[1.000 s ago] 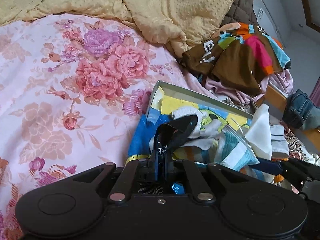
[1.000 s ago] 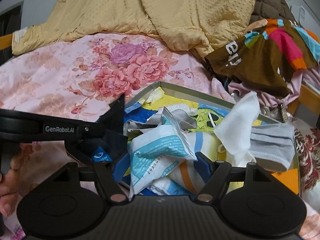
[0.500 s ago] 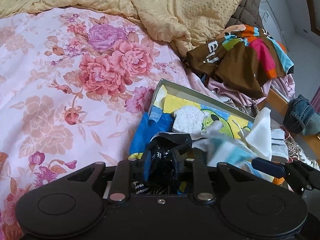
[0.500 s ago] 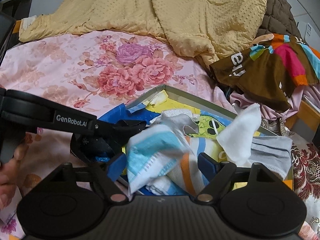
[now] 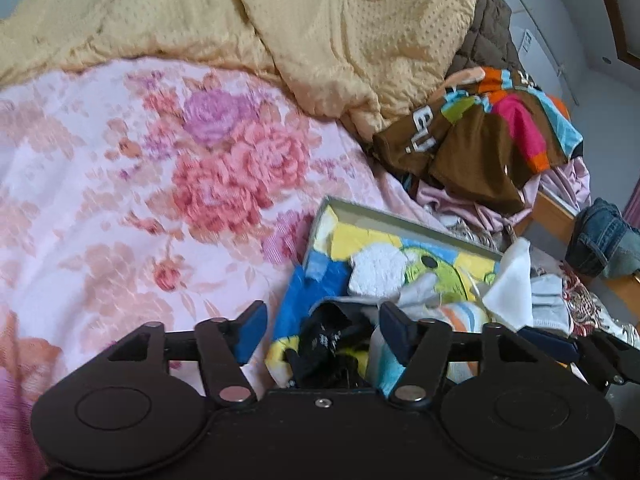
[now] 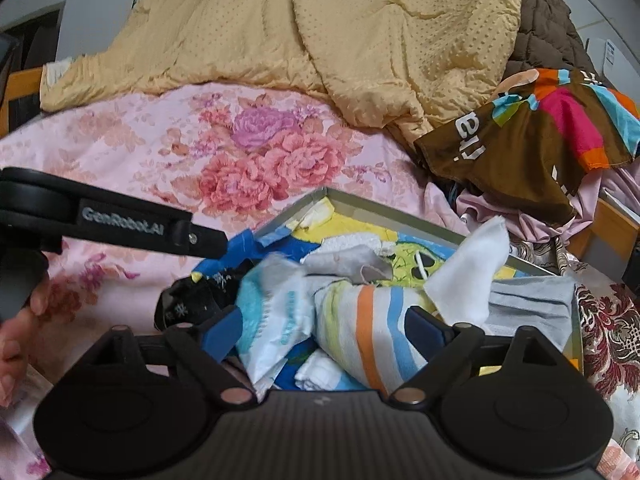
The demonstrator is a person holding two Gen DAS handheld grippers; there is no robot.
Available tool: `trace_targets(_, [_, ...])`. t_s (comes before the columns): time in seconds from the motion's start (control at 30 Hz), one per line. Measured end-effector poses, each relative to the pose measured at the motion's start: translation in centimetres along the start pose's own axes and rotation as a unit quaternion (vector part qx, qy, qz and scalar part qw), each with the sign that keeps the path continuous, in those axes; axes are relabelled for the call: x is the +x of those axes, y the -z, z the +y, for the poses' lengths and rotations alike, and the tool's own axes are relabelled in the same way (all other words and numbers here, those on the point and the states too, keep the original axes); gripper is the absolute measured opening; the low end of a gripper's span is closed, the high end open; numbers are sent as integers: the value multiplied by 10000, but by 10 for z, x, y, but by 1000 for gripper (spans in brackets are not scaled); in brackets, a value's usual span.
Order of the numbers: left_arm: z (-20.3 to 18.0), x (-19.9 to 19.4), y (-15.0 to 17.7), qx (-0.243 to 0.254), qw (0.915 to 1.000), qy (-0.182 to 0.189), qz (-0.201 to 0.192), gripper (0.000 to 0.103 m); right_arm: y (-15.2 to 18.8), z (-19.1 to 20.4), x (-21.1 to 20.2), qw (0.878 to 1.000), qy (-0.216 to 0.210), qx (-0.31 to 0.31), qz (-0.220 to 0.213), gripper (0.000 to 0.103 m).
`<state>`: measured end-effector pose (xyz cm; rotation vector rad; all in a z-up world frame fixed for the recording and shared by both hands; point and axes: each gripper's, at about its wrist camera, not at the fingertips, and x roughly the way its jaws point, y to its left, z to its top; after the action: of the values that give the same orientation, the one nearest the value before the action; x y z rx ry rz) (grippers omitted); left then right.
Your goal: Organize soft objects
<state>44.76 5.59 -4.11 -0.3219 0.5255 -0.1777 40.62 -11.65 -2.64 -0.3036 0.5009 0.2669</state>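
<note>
A shallow box point(image 5: 404, 220) with a cartoon print lies on the floral bed and holds several soft items. A black sock point(image 5: 332, 344) lies at its near left corner, between the wide-open jaws of my left gripper point(image 5: 323, 330), not held. It also shows in the right wrist view point(image 6: 192, 304). My right gripper point(image 6: 326, 330) is open around a blue-and-white packet point(image 6: 272, 316) and a striped cloth point(image 6: 360, 328) in the box point(image 6: 400, 216). A white cloth point(image 6: 472, 272) and a grey cloth point(image 6: 528, 304) lie at the box's right.
A yellow quilt point(image 5: 280, 20) is bunched at the back of the pink floral sheet point(image 5: 120, 200). A pile of clothes with a brown multicolour shirt point(image 5: 480, 144) lies at the right. Jeans point(image 5: 600, 236) hang on the wooden bed edge.
My left gripper has opened and let go of the black sock, which now lies at the box's near left corner. The right gripper has stayed open over the packet and striped cloth.
</note>
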Motion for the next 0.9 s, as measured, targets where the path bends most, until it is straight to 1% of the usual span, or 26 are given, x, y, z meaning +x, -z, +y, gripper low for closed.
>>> trace_targets(0.23, [-4,-29,-5,-53,9997,-150,-195,77,-6,-9,-17,9997,-37,245,-86,95])
trace_targets(0.3, [-8,-39,-3,-23,9995,-203,-239,84,-8,-11,-25,9994,-29,320,-151,97])
trace_targets(0.37, [-12,-48,-1,76,9993,-247,-272,86,-9,-15,-34,9988,1,444,-221,98])
trace_targets(0.43, [-15,-58,0,158,9989,-286,-339,90,-12,-22,-44,9978,12,598,-276,99])
trace_targets(0.5, [-18,-69,0,138,9985,-326,-406,96,-14,-30,-56,9964,40,766,-358,101])
trace_targets(0.63, [-22,-94,2,133,9978,-410,-513,99,-15,-45,-80,9933,108,1034,-499,102])
trace_targets(0.7, [-26,-105,3,146,9973,-453,-562,101,-14,-52,-92,9917,124,1160,-541,102])
trace_targets(0.9, [-42,-139,10,351,9959,-475,-692,102,-8,-61,-128,9897,180,1264,-644,103])
